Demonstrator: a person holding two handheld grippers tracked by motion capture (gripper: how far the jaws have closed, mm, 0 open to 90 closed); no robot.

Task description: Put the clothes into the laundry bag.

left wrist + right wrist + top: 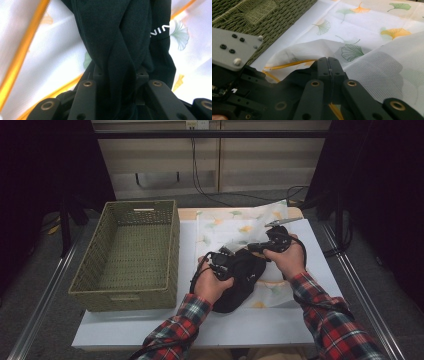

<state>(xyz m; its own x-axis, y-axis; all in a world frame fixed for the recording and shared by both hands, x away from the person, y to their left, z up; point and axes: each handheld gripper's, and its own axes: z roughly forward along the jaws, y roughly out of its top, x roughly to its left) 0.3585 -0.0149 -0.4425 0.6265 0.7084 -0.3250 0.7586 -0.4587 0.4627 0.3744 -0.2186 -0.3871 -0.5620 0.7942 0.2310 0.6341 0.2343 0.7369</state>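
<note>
A black garment [239, 287] lies bunched on a white mesh laundry bag [235, 227] printed with ginkgo leaves and edged in orange. My left gripper [231, 260] is shut on a thick fold of the black garment [120, 37], which stands between its jaws [120, 73] over the mesh bag [50, 57]. My right gripper [252, 247] sits just right of it, jaws pressed together [329, 61] on the raised edge of the mesh bag [367, 67], with the orange zip strip [334, 110] running between them. Both hands hold the grippers close together at mid-table.
A green woven basket [172, 245] stands open at the table's left, its wall [249, 15] close behind the left gripper's grey plate [232, 47]. The white table top [250, 325] has bare room in front. Cables hang at the back wall.
</note>
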